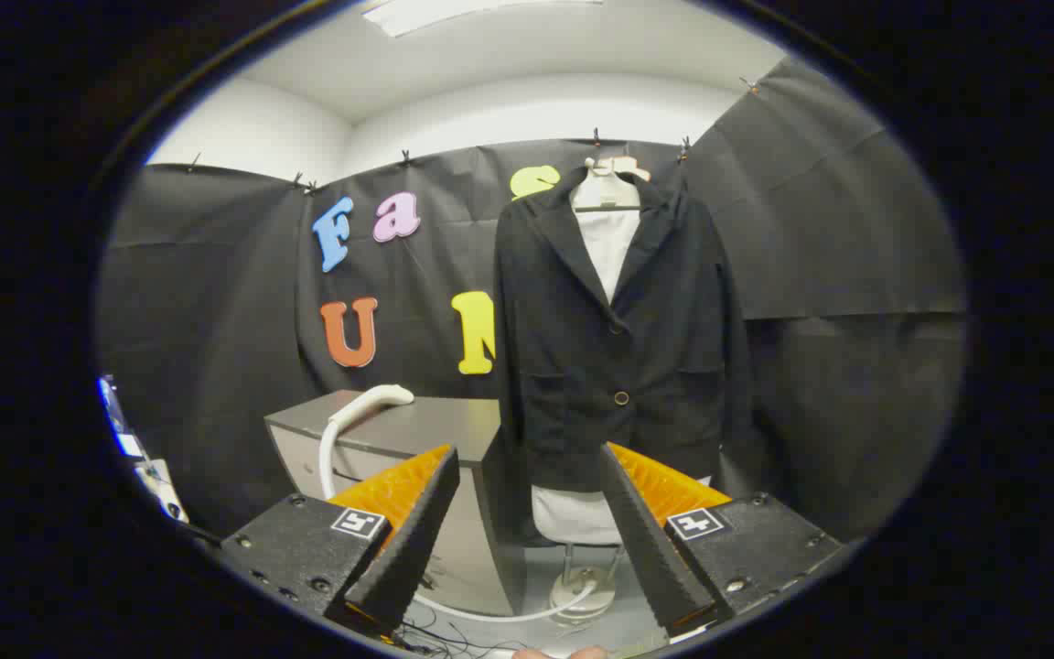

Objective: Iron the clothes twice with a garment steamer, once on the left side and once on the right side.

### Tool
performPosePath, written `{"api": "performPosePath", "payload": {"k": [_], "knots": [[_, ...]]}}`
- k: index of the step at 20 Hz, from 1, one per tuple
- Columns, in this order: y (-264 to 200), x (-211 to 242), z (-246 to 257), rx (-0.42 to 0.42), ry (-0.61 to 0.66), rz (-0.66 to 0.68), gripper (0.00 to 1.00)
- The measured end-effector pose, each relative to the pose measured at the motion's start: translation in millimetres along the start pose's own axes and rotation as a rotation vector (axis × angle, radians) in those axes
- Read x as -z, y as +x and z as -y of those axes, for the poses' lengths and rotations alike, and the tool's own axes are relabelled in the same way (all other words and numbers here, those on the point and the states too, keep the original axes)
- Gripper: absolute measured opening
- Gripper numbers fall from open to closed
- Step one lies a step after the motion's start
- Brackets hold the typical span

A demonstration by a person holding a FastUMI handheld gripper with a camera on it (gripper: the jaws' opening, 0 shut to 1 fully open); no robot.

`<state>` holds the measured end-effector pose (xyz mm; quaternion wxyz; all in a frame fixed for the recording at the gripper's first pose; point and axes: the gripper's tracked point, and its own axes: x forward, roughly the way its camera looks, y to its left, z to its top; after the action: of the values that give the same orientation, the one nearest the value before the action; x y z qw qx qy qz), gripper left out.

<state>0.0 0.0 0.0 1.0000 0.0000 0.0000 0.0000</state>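
Observation:
A black blazer [618, 339] hangs buttoned on a white mannequin torso [605, 233], straight ahead beyond my fingers. The white garment steamer head [371, 403] lies on a grey cabinet [426, 430] to the left of the blazer. Its white hose [330, 458] drops over the cabinet's front and curls along the floor toward the mannequin's stand [582, 590]. My gripper [527, 458] is open, with nothing between its fingers, well short of both steamer and blazer.
Black cloth walls close the booth behind and on both sides. The grey cabinet stands close against the blazer's left side. Loose cables lie on the floor just below my fingers.

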Motion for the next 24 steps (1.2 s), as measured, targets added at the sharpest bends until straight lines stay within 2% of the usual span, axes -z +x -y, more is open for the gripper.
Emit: {"api": "performPosePath", "payload": {"k": [6, 12, 20, 24], "knots": [[-2, 2, 6, 0.043, -0.039, -0.010, 0.97], [11, 4, -17, 0.045, -0.005, -0.063, 0.97], [56, -8, -125, -0.023, 0.020, -0.121, 0.97], [92, -24, -196, -0.122, 0.049, -0.150, 0.97]]}}
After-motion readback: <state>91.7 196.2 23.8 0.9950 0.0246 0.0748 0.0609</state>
